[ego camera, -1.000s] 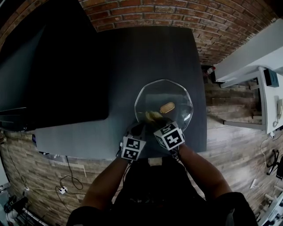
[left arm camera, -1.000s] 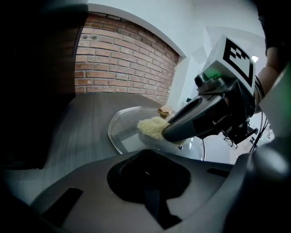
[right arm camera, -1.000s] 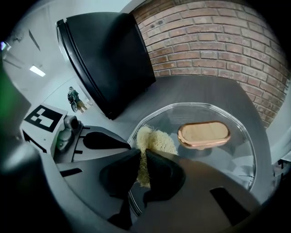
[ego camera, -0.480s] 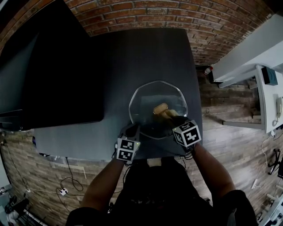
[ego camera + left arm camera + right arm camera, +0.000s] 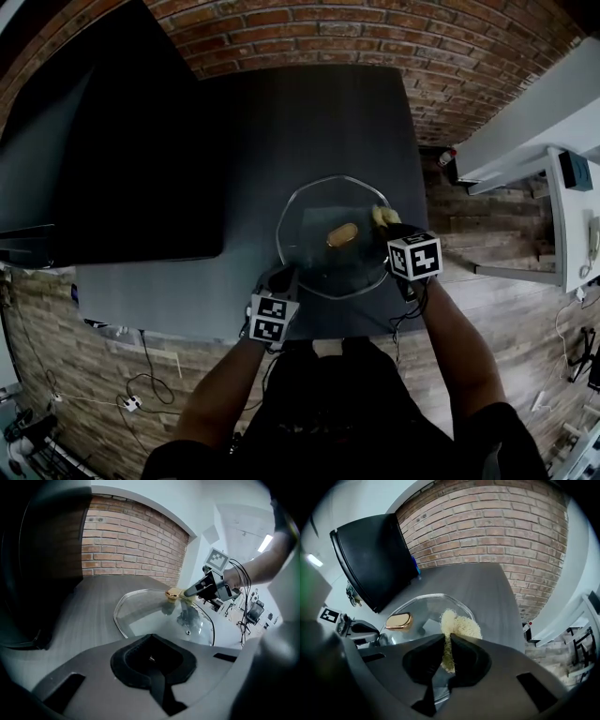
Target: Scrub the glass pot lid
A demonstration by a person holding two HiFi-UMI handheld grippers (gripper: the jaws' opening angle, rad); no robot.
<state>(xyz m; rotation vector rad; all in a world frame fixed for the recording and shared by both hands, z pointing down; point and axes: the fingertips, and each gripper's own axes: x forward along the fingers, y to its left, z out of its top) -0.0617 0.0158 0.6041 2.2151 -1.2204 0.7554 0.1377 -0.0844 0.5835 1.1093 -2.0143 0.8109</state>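
Jaws of your left gripper (image 5: 281,279) sit closed at the near-left rim of the glass pot lid (image 5: 309,211), which lies flat on the dark tabletop (image 5: 300,122). Your right gripper (image 5: 384,223) has swept the yellow scrubber (image 5: 379,215) from the near edge out to the right rim, past the gold knob (image 5: 341,232).

From the left gripper view, the jaws meet with the rim running in behind them, apparently pinching it to steady the lid.

From the right gripper view, your jaws clamp the scrubber (image 5: 459,624), its free end pressed on the glass. Scrubbing is under way, and the far-left glass likely still needs a pass.
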